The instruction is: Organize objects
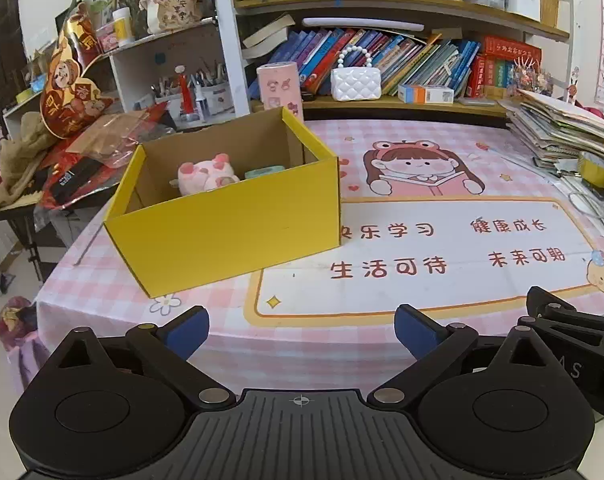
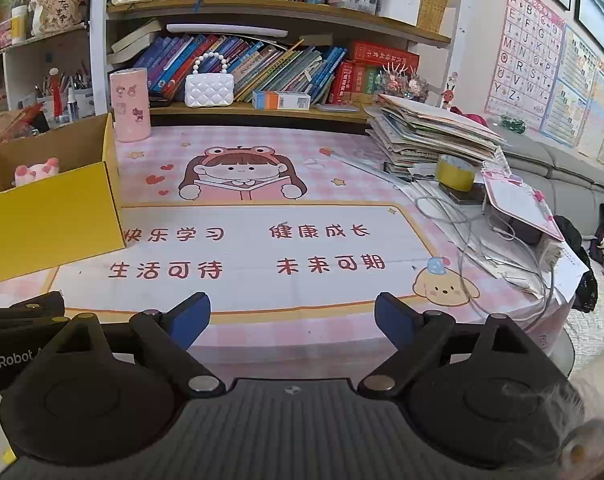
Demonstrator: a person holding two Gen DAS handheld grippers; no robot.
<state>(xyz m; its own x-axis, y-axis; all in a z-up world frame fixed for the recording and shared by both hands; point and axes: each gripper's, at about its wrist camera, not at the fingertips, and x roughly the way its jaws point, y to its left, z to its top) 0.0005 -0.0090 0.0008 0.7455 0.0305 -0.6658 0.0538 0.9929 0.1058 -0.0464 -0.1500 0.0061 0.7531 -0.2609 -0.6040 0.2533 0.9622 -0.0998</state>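
- The yellow box (image 1: 229, 232) stands open on the bench (image 1: 382, 344), at about 11 o'clock from the left tongs (image 1: 302, 336).
- Inside it lie a pink plush toy (image 1: 207, 178) and, just beside that at 3 o'clock, a mint-green item (image 1: 263, 172).
- Left tongs gape wide, nothing between the blue pads.
- Right tongs (image 2: 293, 322) likewise spread apart and empty above the bench's near edge; the box sits at their 10 o'clock.
- A stack of papers (image 2: 430, 132) lies at 1 o'clock.

Yellow cardboard box (image 1: 237, 236) open-topped, upright on the table's left; pink plush (image 1: 205, 176) and teal item (image 1: 263, 172) lie inside.
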